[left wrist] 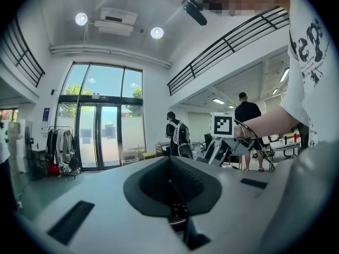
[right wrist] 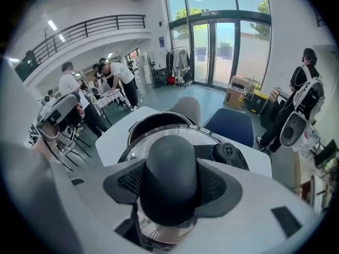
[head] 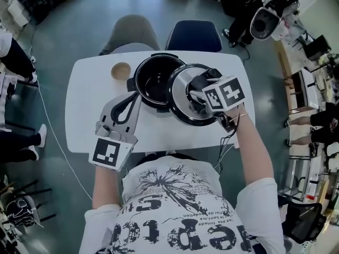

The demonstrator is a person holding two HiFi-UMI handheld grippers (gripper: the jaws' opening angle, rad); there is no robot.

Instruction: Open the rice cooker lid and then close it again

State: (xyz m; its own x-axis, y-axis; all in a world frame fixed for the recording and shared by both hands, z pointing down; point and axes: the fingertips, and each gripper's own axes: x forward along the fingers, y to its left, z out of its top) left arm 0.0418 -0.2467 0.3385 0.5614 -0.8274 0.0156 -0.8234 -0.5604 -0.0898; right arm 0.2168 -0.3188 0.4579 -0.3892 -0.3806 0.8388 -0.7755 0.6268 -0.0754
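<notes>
Head view: one rice cooker (head: 153, 83), one lid (head: 180, 91), one cup (head: 121, 71); right tool (head: 198, 97) pinching lid knob (right wrist: 170, 168), left tool (head: 133, 95) pressed together.

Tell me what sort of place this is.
Probably an open lab or workshop hall rather than a kitchen. A railed mezzanine runs overhead, tall glass doors lead outside, and several people stand working in the background.
</notes>
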